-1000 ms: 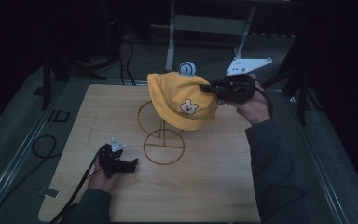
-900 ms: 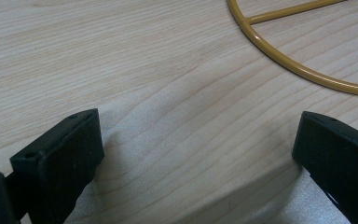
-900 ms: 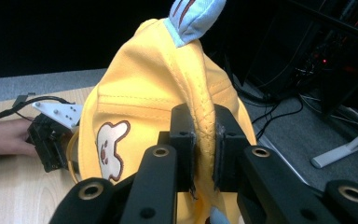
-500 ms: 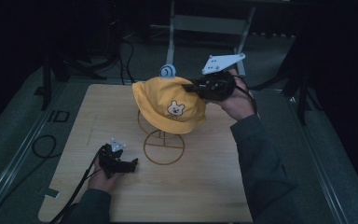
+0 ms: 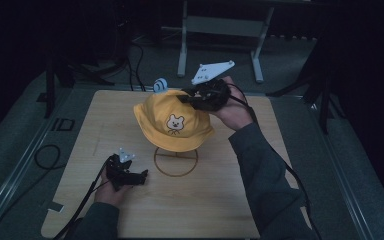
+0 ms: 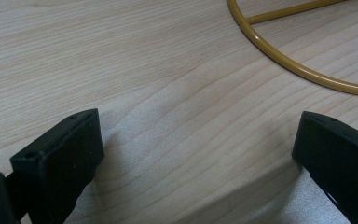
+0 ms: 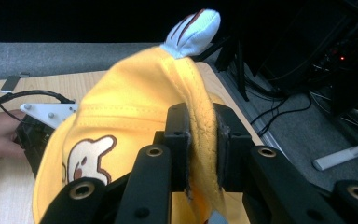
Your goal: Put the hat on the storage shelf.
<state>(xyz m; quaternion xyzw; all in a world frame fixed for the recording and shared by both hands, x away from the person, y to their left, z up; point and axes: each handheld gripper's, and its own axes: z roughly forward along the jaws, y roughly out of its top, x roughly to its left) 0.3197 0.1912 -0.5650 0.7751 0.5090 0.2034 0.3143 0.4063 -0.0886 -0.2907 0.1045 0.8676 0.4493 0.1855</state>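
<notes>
The right tool (image 5: 187, 97) is clamped tight on the brim of a yellow hat (image 5: 172, 120), its two black jaws pressed together with a fold of the yellow cloth between them, as the right gripper view shows close up on the hat (image 7: 135, 121). The hat sits over the top of a wire stand (image 5: 176, 161), lifted above the bench (image 5: 220, 210), with the right tool at its far right edge and the person's right hand (image 5: 235, 112) behind that tool. A bear face is stitched on the front of the hat, and a pale blue ear (image 5: 160, 84) sticks up at its far side; the same ear (image 7: 193, 28) rises above the hat in the right gripper view. The round ring of the stand lies flat on the bench just below the hat. The left tool (image 5: 139, 176) rests low on the bench, near and to the left of that ring, well apart from the hat, its jaws standing wide apart with only bare wood between them; part of the ring (image 6: 298, 60) curves past ahead of it. The bench is pale wood with visible grain. Around the stand's bench the room is dark, with grey floor, loose cables and a metal frame beyond the far edge.
</notes>
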